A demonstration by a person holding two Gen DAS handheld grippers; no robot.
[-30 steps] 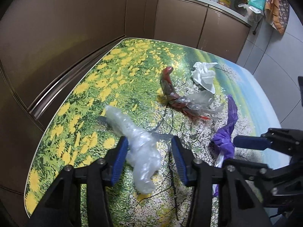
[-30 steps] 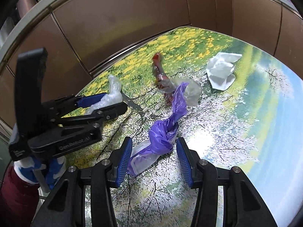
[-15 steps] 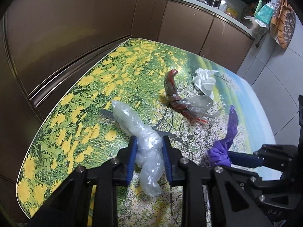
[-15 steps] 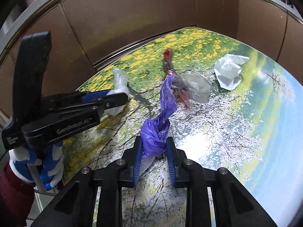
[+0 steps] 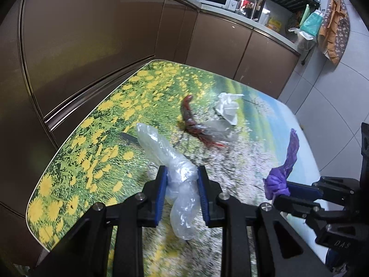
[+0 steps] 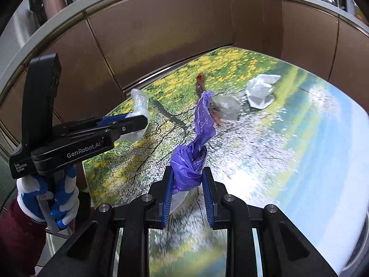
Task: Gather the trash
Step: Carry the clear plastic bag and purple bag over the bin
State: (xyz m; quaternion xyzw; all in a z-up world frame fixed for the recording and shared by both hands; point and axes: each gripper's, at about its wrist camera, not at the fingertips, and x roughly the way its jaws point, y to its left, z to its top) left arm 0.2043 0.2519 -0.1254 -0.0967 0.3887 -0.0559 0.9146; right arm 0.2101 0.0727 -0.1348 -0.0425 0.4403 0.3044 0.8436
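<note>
Two hand-held grippers are lifting rubbish off a worktop (image 5: 76,138) printed with a meadow of yellow flowers. The left gripper (image 5: 181,192) is pinching a crumpled clear plastic bag (image 5: 177,175) between its blue pads, the bag drooping below the jaws and its upper end trailing toward the flowers. The right gripper (image 6: 187,192) is clamping a twisted purple bag (image 6: 191,161), whose tail is standing up above the jaws. Both sets of jaws have just been closing, each with its bag between the pads, and both are now narrow.

The job appears to be roughly half done: two pieces are in hand, but nothing is yet binned, and no bin is showing. Left on the worktop are a red wrapper (image 5: 188,117), a piece of clear film (image 5: 219,128) lying against it, and a crumpled white tissue (image 5: 227,108) just beyond.

The left gripper's body is reading "GenRobot.AI" and "Data Acquisition System"; faint lettering on the purple bag is illegible.
</note>
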